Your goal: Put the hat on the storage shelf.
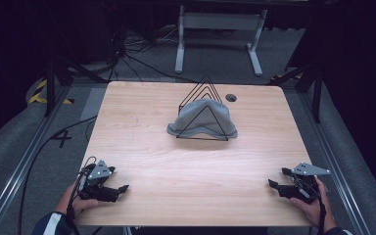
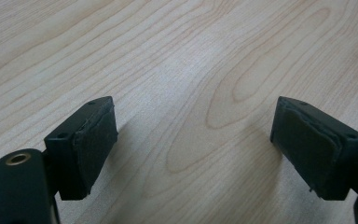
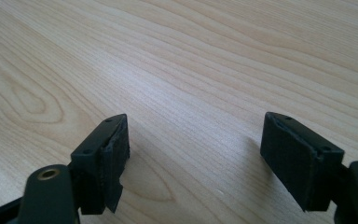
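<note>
A grey hat [image 1: 203, 119] is sitting draped inside the black wire rack [image 1: 201, 98] at the table's [image 1: 186, 166] far middle, untouched, while the left gripper [image 1: 120, 188] and right gripper [image 1: 275, 180] are resting wide-jawed and empty at the near corners, so seemingly nothing is begun.

My left gripper [image 1: 121, 188] and right gripper [image 1: 275, 179] are black, each topped by a grey three-cornered plate; jaws carry dark pads and brass-ringed screw holes. My left sleeve [image 1: 54, 224] is dark with white stripes.
</note>
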